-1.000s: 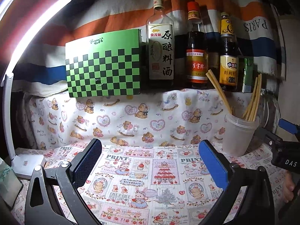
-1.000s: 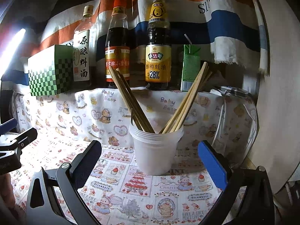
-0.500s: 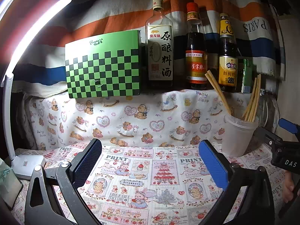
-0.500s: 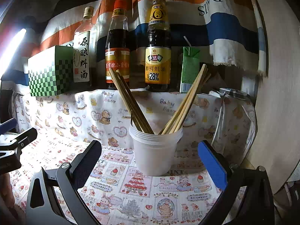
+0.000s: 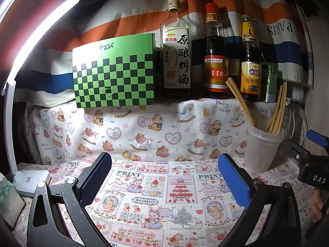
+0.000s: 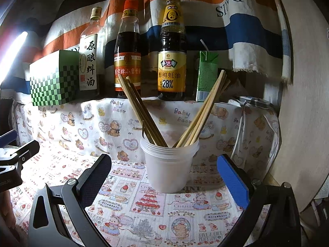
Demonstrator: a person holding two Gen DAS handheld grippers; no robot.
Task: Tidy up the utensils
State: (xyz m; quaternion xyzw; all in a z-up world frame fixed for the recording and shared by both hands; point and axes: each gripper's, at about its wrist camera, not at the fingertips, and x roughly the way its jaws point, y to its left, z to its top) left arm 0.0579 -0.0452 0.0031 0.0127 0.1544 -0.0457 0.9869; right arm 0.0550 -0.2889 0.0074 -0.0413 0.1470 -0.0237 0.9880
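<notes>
A translucent white plastic cup stands on the patterned cloth, straight ahead of my right gripper. It holds several wooden chopsticks that lean left and right. My right gripper is open and empty, a little short of the cup. In the left wrist view the cup stands at the right, with chopsticks in it. My left gripper is open and empty over the cloth, left of the cup. The right gripper's body shows at that view's right edge.
On a raised shelf behind stand a green checkered box, three sauce bottles and a green carton. A white desk lamp stands at the left. A glass jar under cloth is right of the cup.
Both views have shifted slightly, as if the grippers drew back and down a little. The cup and chopsticks have not moved. Both grippers stayed open.
</notes>
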